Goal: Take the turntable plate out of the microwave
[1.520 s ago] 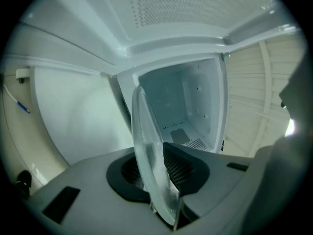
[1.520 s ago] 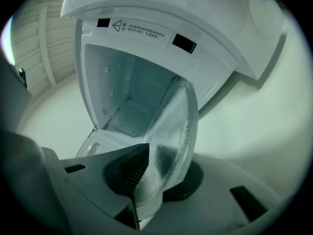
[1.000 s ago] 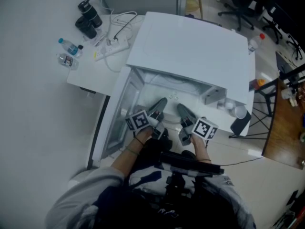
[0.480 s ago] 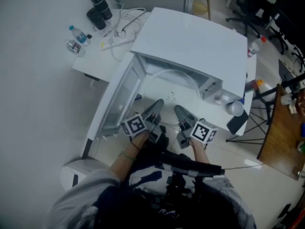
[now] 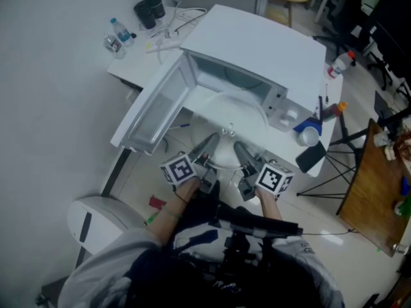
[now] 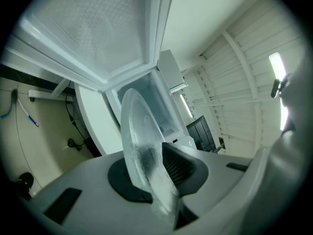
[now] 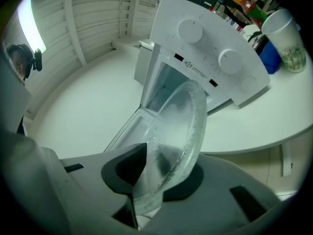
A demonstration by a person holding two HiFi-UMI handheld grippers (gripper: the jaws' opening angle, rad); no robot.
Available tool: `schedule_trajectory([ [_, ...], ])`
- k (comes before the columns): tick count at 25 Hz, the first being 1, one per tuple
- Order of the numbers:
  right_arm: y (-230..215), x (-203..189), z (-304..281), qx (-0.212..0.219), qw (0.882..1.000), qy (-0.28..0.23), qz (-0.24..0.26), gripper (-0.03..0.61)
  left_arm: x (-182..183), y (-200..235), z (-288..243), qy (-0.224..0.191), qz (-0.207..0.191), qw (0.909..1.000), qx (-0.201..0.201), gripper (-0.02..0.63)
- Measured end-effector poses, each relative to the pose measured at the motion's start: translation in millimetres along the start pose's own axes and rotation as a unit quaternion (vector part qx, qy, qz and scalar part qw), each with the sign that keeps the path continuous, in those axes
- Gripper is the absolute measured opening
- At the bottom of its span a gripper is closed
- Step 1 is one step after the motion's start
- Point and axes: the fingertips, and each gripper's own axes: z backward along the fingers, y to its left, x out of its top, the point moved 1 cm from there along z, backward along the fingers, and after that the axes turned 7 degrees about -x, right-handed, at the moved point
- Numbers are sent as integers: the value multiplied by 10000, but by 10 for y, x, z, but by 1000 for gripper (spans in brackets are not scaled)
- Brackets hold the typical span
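Pinching turntable plate [image 5: 230, 119] rim with left gripper [image 5: 207, 147] and right gripper [image 5: 241, 153]; widened right jaws slightly just now, rim between them. Looks mostly drawn out through microwave [image 5: 257, 43] front. Remaining: pull fully clear, set down.

The left gripper [image 5: 207, 145] and right gripper [image 5: 243, 151] point forward side by side, roughly level. Each clamps the near rim of the plate [image 5: 236, 113]. The right gripper's jaws have just been opening slightly.
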Motion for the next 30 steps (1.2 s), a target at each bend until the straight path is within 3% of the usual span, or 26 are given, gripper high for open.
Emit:
schedule_trajectory([
  [16,118,-274,1055,250,9995,135,110,92,-826,-671,357,-210,-160,9995,160,55],
  [30,144,-311,1447,259,9996,-87,-15,92,-1090,-926,377,-48,-348,9994,69,55],
])
